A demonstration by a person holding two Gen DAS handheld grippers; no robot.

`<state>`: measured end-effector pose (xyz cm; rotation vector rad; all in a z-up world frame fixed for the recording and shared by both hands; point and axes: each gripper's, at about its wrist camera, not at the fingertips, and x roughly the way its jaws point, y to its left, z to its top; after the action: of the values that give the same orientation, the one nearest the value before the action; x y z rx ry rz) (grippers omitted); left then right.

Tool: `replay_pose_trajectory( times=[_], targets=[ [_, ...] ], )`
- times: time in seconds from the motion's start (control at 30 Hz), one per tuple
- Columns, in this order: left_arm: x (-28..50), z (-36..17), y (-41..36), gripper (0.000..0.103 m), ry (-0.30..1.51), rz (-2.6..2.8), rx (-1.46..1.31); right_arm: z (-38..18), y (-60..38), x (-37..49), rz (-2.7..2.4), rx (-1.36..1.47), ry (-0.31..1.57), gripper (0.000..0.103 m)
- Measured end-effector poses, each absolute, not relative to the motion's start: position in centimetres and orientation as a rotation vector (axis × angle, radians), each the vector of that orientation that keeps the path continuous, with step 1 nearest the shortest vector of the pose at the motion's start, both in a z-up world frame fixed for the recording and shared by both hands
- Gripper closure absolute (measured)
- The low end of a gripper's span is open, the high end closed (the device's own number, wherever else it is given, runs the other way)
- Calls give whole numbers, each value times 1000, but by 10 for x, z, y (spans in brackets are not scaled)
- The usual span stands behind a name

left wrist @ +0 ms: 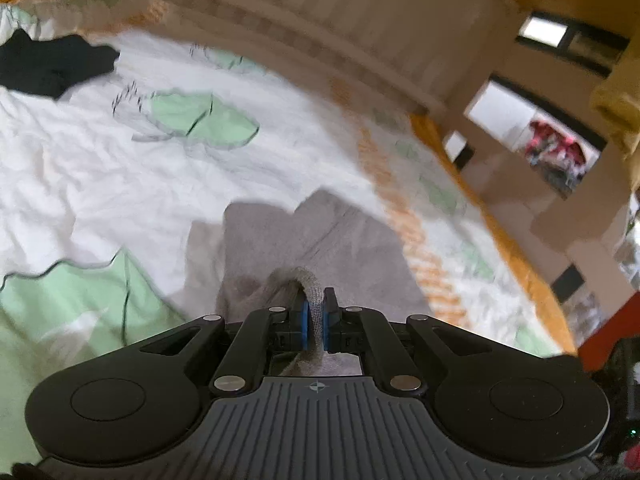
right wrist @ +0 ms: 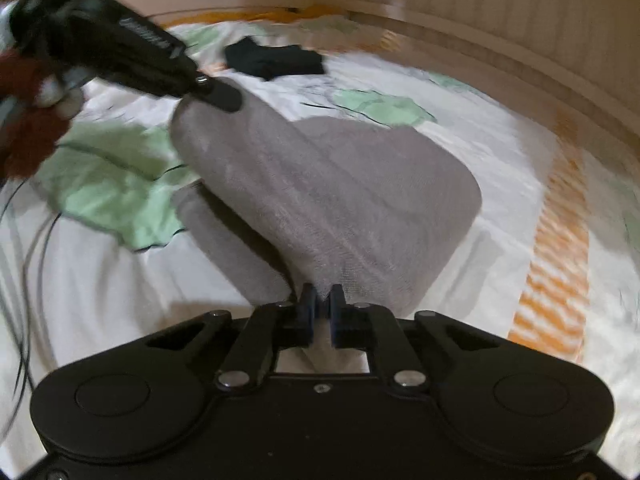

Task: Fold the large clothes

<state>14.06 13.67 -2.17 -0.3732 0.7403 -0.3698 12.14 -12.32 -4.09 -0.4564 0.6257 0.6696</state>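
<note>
Between the blue pads (left wrist: pixel 305 322) of the left gripper (left wrist: pixel 315 320) sits a thick, ribbed edge of the grey knit garment (left wrist: pixel 320 240), and the jaws are clenched on it. From that pinch the fabric falls away forward and spreads over the bed, its far edge lying near the orange striped band (left wrist: pixel 404 216) of the bedsheet (left wrist: pixel 100 160).

Seen from the right wrist, the right gripper (right wrist: pixel 319 308) has its jaws closed on another edge of the same grey knit garment (right wrist: pixel 332 188). The cloth rises from these jaws as a broad, stretched panel to the left gripper (right wrist: pixel 218 94), which holds the opposite corner high at the upper left. A second grey fold (right wrist: pixel 232 248) hangs below the panel and rests on the sheet.

Under the garment lies the white bedsheet (right wrist: pixel 480 128), printed with pale green leaf shapes (right wrist: pixel 112 176) and an orange striped band (right wrist: pixel 556 280) along its right side. A black garment (right wrist: pixel 274 60) lies crumpled on the sheet, well apart from the grey one, toward the far side of the bed. Beyond it runs a beige panelled headboard (right wrist: pixel 500 8). Both views are blurred.
</note>
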Motion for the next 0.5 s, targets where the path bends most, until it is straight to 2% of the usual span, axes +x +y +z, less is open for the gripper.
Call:
replay_pose_trajectory(
  times=[0.13,0.17,0.2,0.33,0.5],
  targets=[
    [156,-63,141,97,948,-318,-345,-67,-113,116,744,-563,709,91],
    [160,-71,144,96,983,-311,-373,-74,-110,115,763,-569,732,98],
    [162,-74,147,96,1000,-307,-393,-81,-107,114,782,-569,763,100],
    [163,-69,142,96,990,-307,-355,-75,-110,104,831,-501,753,99],
    [163,-71,142,94,977,-287,-359,-33,-146,119,818,-190,665,93]
  ],
)
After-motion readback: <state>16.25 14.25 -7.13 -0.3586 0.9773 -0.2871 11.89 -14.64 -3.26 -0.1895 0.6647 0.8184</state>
